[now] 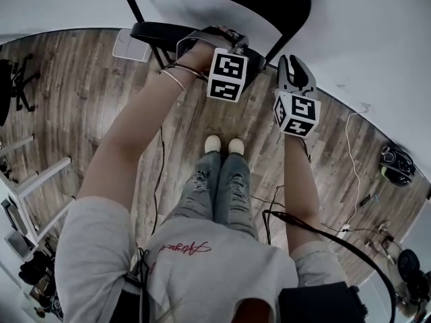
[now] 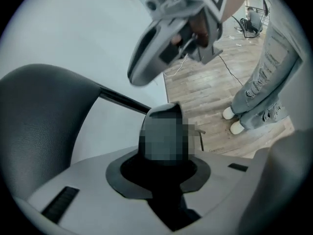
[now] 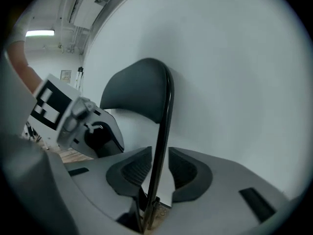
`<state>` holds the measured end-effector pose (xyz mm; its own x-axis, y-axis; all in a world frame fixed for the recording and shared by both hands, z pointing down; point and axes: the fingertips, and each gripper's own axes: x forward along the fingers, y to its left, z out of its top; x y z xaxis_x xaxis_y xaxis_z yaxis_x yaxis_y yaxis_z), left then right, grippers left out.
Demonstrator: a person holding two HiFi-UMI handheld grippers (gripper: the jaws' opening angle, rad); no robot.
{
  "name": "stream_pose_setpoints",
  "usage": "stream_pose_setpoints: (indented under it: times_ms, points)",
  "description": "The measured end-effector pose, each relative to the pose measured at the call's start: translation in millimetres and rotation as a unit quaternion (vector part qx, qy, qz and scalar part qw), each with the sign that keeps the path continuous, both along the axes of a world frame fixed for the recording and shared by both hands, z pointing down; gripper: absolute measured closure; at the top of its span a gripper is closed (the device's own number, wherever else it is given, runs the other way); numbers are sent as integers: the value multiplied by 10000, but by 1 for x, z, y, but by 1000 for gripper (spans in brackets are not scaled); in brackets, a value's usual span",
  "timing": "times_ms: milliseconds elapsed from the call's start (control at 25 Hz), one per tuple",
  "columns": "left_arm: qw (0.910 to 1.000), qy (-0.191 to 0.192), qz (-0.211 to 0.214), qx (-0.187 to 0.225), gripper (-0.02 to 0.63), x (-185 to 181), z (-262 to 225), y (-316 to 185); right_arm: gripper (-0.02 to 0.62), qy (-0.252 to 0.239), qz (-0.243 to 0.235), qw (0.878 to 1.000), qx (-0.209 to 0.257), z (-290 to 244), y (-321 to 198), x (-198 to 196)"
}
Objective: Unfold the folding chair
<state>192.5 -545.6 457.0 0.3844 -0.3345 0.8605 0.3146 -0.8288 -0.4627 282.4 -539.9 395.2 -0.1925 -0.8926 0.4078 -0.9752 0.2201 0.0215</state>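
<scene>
Evidently little is done: the folding chair point(image 3: 137, 89) stands against the wall point(image 3: 234, 82), seemingly not yet opened, with the left tool point(image 2: 164, 146) clamped on a dark part of it and the right tool point(image 3: 157, 173) parted around its frame tube point(image 3: 164, 111) without touching, so the whole spreading remains.
</scene>
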Motion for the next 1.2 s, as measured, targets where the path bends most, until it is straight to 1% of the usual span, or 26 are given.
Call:
stream_pose_setpoints:
  times_ms: [40, 80, 200, 240, 280, 440, 560, 600, 680, 720, 760, 840, 920, 1080, 1200]
  points:
    - [10000, 16, 3, 40, 488, 0, -1, 2, 465, -62, -15, 10000, -66, 14, -10, 0]
    - [10000, 34, 2, 81, 488, 1, -2, 5, 430, -74, -51, 9999, -137, 26, -17, -1]
    - [9996, 112, -23, 265, 488, -1, -4, 15, 436, 161, -252, 9988, -385, 58, -33, -8]
    - [9993, 140, -40, 351, 488, -3, -5, 19, 453, 290, -314, 9982, -424, 64, -36, -11]
    - [9988, 169, -59, 445, 488, -5, -5, 24, 454, 358, -350, 9979, -423, 67, -36, -14]
    - [9959, 329, -92, 838, 488, -13, -5, 46, 457, 209, -227, 9991, -296, 69, -30, -15]
    - [9920, 462, -146, 1164, 488, -19, -2, 67, 457, 176, -120, 9995, -233, 74, -26, -16]
    - [9896, 555, -178, 1319, 488, -20, -2, 73, 457, 175, -82, 9996, -196, 75, -25, -16]
    - [9803, 856, -303, 1753, 488, -22, -8, 81, 457, 148, 74, 9997, -155, 78, -24, -16]
    - [9751, 939, -341, 1982, 486, -24, -10, 87, 457, 161, 171, 9996, -132, 79, -23, -17]
    - [9712, 935, -338, 2165, 486, -28, -9, 94, 457, 190, 256, 9995, -85, 80, -21, -18]
    - [9661, 847, -272, 2425, 486, -39, -2, 116, 457, 244, 363, 9990, 83, 82, -16, -19]
    - [9600, 841, -215, 2661, 485, -49, 9, 139, 457, 293, 404, 9985, 241, 83, -12, -21]
    - [9430, 1106, -207, 3132, 483, -64, 29, 179, 456, 362, 407, 9976, 422, 90, -2, -28]
    - [9296, 1325, -283, 3429, 483, -70, 42, 203, 454, 452, 428, 9958, 674, 97, 8, -30]
